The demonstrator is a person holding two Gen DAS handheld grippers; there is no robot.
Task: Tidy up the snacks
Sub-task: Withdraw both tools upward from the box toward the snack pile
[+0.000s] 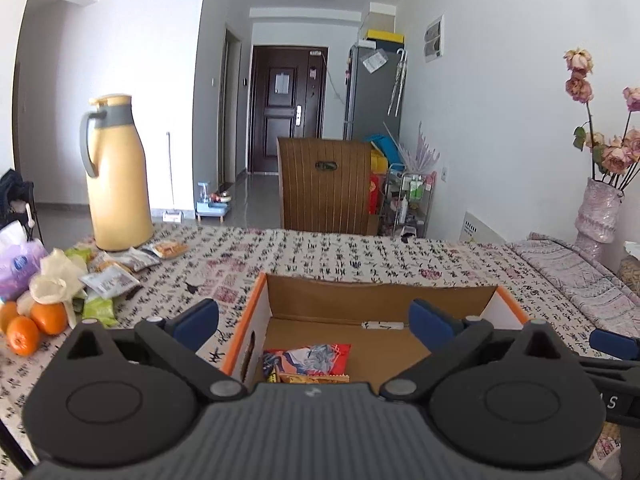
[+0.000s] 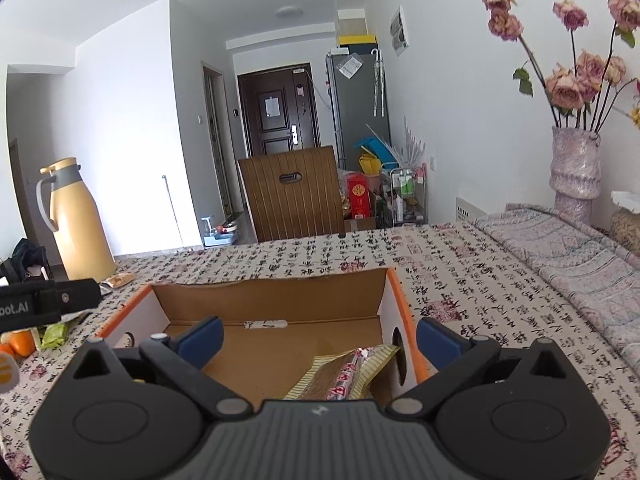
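Note:
An open cardboard box [image 1: 384,296] with orange edges sits on the patterned tablecloth, and it also shows in the right wrist view [image 2: 280,300]. Inside lie a red snack packet [image 1: 312,360] at the left and a yellow-brown striped packet [image 2: 344,368] at the right. My left gripper [image 1: 316,324] is open and empty above the box's left half. My right gripper [image 2: 320,336] is open and empty above the box's right half. Several loose snack packets [image 1: 116,272] lie on the table at the far left.
A yellow thermos jug [image 1: 116,176] stands at the back left, with oranges [image 1: 36,324] and a purple tissue pack [image 1: 16,264] near the left edge. A vase of dried roses [image 2: 576,160] stands at the right. A wooden chair [image 1: 324,184] is behind the table.

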